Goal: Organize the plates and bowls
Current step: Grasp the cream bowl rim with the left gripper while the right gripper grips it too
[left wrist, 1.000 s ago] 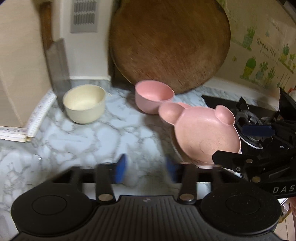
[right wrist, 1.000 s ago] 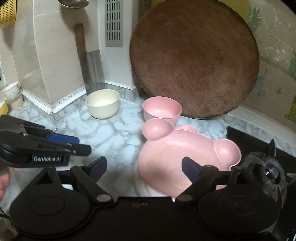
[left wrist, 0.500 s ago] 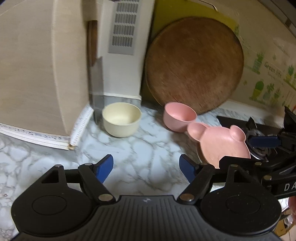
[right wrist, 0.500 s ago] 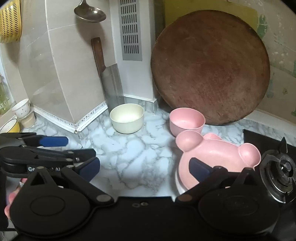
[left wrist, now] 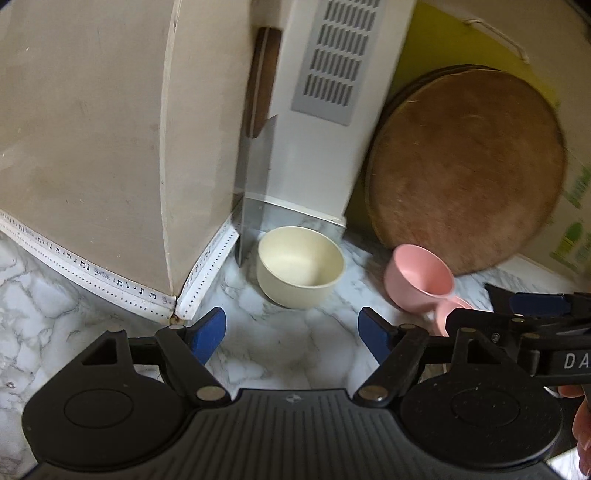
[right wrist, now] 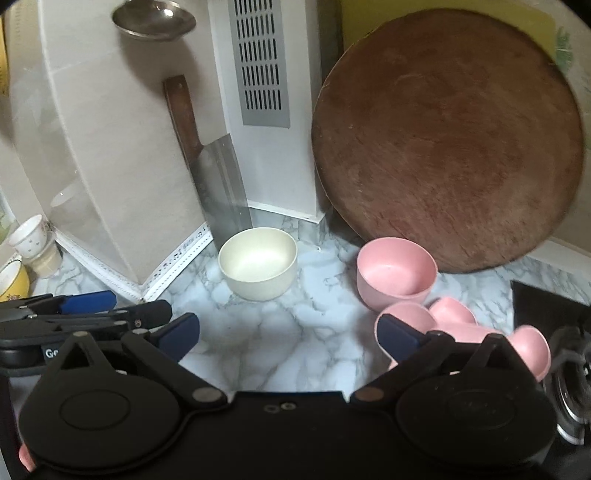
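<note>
Both our left gripper (left wrist: 291,334) and right gripper (right wrist: 290,338) gape empty before the cream bowl (right wrist: 258,263), freed for stacking.

Pretty clearly a home kitchen: marble counter (right wrist: 280,332), cleaver (right wrist: 218,192) leaning left of centre, ladle (right wrist: 155,18) hanging upper left, big round chopping board (right wrist: 447,140) upper right, gas burner (right wrist: 569,387) at lower right edge.

Matt plastic-looking cream bowl (right wrist: 258,263) and pink bowl (right wrist: 396,272) sit on a glossy marble-patterned tabletop (right wrist: 295,332), beside a rough, worn wooden board (right wrist: 447,140) and a metal cleaver (right wrist: 221,192).
</note>
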